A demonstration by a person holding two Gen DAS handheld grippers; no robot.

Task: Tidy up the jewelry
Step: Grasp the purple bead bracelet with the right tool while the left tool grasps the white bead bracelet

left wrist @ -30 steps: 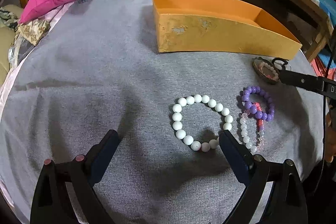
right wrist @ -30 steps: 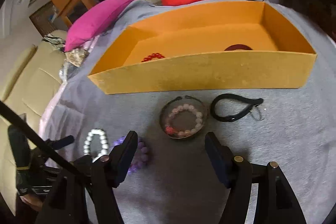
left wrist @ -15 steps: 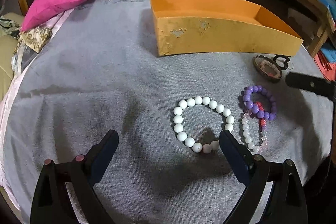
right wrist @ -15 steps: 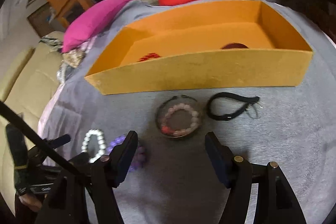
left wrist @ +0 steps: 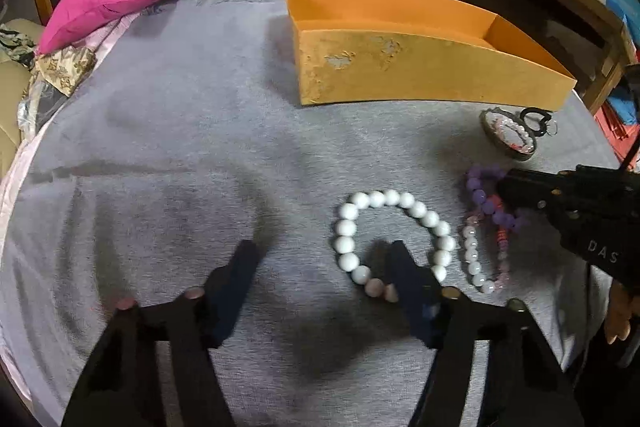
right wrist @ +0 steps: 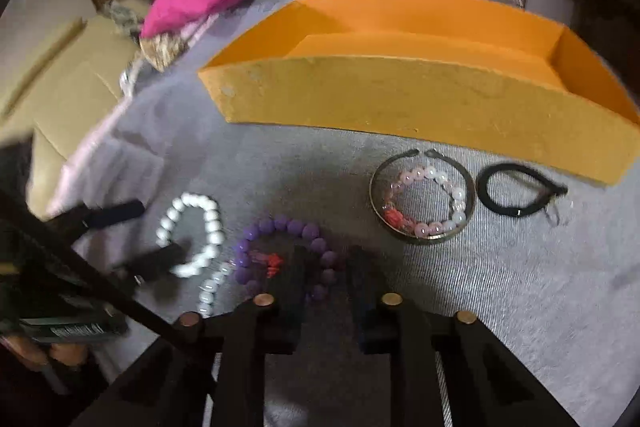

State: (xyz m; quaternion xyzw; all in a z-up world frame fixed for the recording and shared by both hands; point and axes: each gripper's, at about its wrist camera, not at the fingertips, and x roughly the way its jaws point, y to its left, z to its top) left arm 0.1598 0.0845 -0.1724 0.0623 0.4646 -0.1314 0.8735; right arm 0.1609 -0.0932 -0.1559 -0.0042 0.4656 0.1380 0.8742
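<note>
Closing from both sides, the right gripper (right wrist: 324,267) is pinched on the purple bracelet (right wrist: 288,227) while the left gripper (left wrist: 320,259), half-wide, is narrowed across the white bracelet (left wrist: 394,203) near the orange box (left wrist: 420,67), presumably for lifting both in.

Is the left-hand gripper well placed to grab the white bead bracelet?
Probably yes. The left gripper is closing, one finger inside the white bead bracelet, the other outside; nothing blocks it.
</note>
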